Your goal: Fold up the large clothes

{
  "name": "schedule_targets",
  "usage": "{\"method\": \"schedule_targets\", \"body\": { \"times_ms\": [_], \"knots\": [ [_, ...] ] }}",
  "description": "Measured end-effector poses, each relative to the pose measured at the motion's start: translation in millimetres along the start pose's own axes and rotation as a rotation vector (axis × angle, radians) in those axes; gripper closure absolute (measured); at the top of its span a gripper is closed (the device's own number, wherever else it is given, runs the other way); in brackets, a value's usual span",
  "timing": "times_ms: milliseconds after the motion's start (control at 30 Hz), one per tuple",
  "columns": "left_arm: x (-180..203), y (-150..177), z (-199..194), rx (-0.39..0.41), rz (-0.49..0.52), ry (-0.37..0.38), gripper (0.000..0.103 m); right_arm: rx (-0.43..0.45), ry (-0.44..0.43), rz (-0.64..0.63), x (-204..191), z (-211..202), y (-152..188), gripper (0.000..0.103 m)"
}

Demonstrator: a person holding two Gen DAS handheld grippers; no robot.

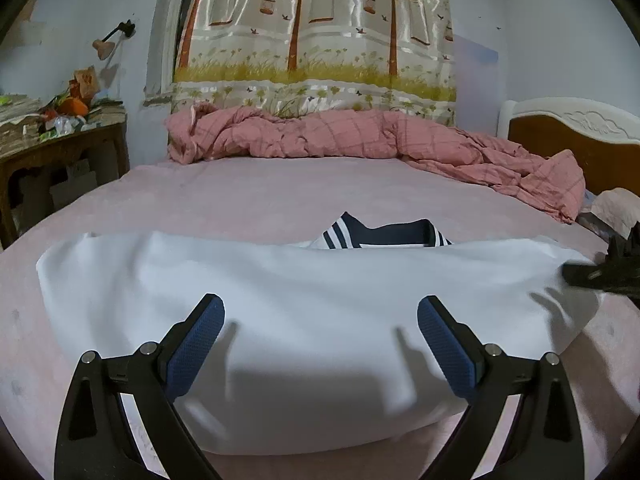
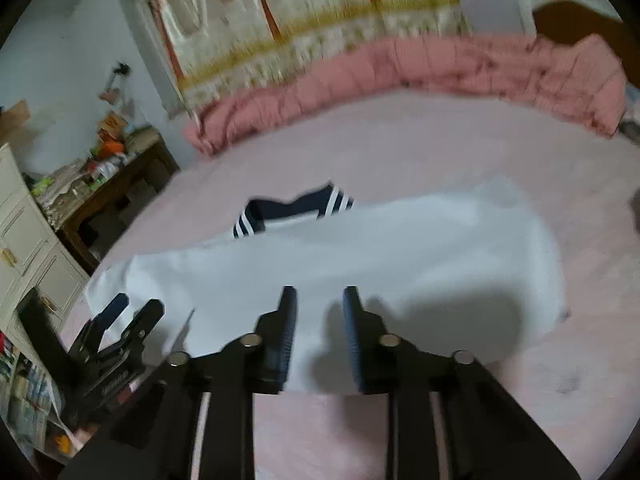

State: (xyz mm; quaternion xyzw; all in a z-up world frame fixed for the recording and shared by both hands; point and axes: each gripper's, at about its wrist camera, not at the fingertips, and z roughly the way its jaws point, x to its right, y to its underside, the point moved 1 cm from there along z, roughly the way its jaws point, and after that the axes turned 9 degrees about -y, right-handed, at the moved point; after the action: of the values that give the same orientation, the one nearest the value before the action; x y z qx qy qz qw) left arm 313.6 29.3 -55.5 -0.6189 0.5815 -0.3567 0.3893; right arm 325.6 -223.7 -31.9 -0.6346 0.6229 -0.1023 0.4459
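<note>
Ahead of me: pink bed (image 1: 248,196), tree-print curtain (image 1: 316,36) top centre, cluttered wooden table (image 1: 60,148) left, headboard (image 1: 572,136) right.

A home bedroom. A wide bed (image 1: 280,200) with a pink sheet fills the middle, a rumpled pink checked quilt (image 1: 360,136) heaped along its far side and a carved white and brown headboard (image 1: 568,128) at the right. Behind it hangs a shiny curtain (image 1: 316,32) printed with trees and birdcages, over a window. A wall lamp (image 1: 108,42) sits above a cluttered wooden table (image 1: 60,148), and a cream cabinet (image 2: 28,248) stands near the bed.
</note>
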Motion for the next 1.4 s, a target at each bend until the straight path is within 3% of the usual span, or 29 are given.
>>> {"method": "schedule_targets", "body": {
  "times_ms": [133, 200, 400, 500, 767, 933, 1033, 1100, 1167, 1267, 1400],
  "knots": [
    [-2, 1, 0, -0.004, -0.008, 0.000, 0.006, -0.202, 0.041, 0.103, 29, 64, 9, 0.093],
    [-3, 1, 2, -0.013, -0.007, -0.006, 0.006, -0.150, 0.009, 0.114, 34, 65, 17, 0.095],
    [-2, 1, 5, -0.031, 0.006, -0.011, 0.006, -0.200, 0.036, -0.031, 17, 37, 41, 0.095],
    [-1, 2, 4, -0.023, 0.011, -0.011, 0.006, -0.229, 0.039, 0.050, 25, 46, 24, 0.099],
    [-1, 1, 3, -0.035, 0.000, -0.004, 0.006, -0.237, 0.131, 0.085, 34, 115, -54, 0.103],
    [1, 2, 5, -0.050, 0.005, 0.003, 0.006, -0.255, 0.122, 0.118, 50, 153, -75, 0.103],
    [-2, 1, 5, -0.050, -0.004, 0.007, 0.006, -0.225, 0.112, 0.128, 50, 142, -72, 0.103],
    [-3, 0, 5, -0.048, -0.007, 0.006, 0.006, -0.199, 0.106, 0.056, 36, 115, -57, 0.103],
    [-3, 1, 5, -0.046, -0.005, 0.005, 0.006, -0.218, 0.082, -0.015, 21, 85, -27, 0.103],
    [-3, 1, 5, -0.044, -0.001, 0.003, 0.006, -0.229, 0.074, -0.019, 16, 43, 22, 0.103],
    [-4, 0, 4, -0.041, 0.000, -0.001, 0.005, -0.228, 0.093, -0.020, 18, 25, 48, 0.103]
  ]
}}
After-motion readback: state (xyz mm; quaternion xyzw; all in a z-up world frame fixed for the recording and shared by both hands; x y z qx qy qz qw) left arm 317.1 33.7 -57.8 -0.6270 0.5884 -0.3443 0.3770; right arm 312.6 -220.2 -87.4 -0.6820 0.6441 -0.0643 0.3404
